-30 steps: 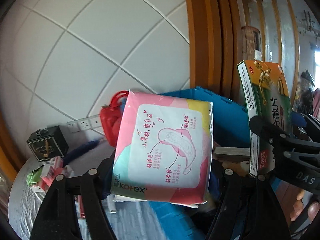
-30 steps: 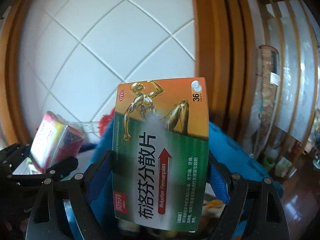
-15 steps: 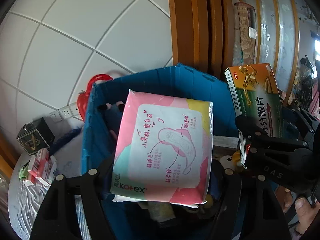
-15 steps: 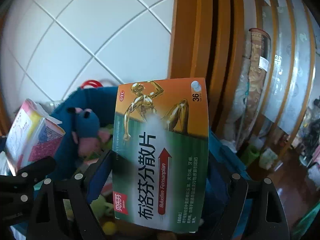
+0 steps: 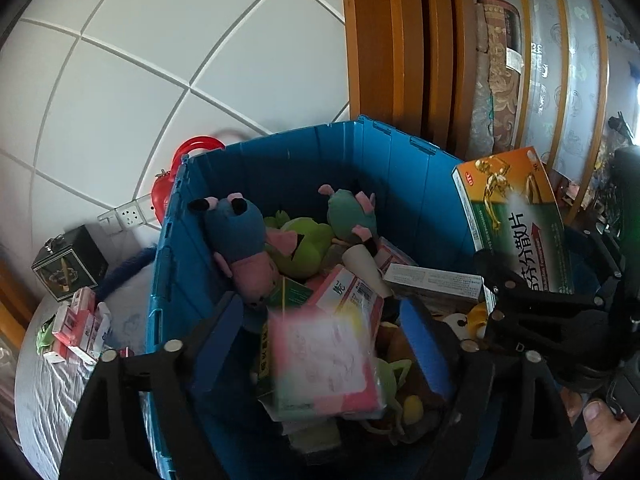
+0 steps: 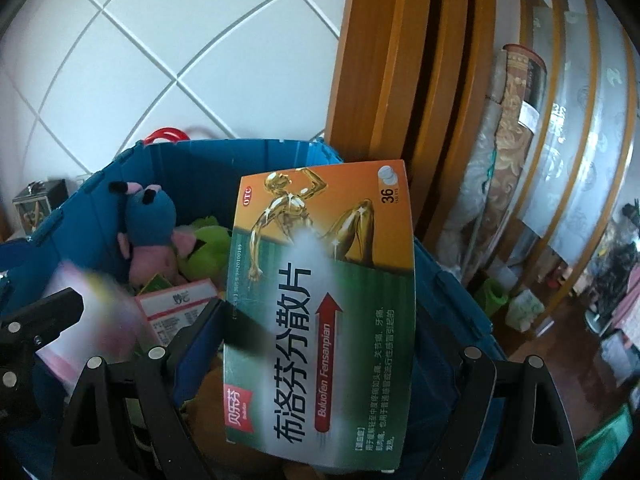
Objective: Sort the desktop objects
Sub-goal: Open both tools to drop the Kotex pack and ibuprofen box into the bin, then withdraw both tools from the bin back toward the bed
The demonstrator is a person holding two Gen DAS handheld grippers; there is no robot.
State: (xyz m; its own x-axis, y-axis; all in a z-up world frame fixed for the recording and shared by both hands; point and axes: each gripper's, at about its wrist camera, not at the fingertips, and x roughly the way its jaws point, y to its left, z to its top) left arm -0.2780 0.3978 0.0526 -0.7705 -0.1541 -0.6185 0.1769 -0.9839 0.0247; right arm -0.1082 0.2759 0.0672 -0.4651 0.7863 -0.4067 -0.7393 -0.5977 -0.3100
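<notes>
A pink sanitary pad pack [image 5: 324, 364], blurred by motion, drops between the spread fingers of my left gripper [image 5: 320, 340] onto the pile in the blue bin [image 5: 400, 184]. The left jaws are opening and the pads stand clear of the pack on both sides. In the right wrist view the same pack [image 6: 80, 320] is a blur at the left. My right gripper [image 6: 320, 344] is shut on an orange and green medicine box [image 6: 320, 300], held upright over the right side of the blue bin [image 6: 192, 176]. The left wrist view shows that medicine box [image 5: 516, 220] at the right.
The bin holds a blue and pink plush [image 5: 240, 240], a green plush [image 5: 308, 240] and several cartons [image 5: 344, 292]. Left of it, a cloth-covered table [image 5: 60, 392] carries small red and white boxes [image 5: 80, 328] and a dark cube box [image 5: 68, 264]. A wooden frame [image 5: 384, 40] stands behind.
The left jaws have spread and the pink pack has slipped out of them down into the bin. The right gripper has come further over the bin, medicine box still in it.
</notes>
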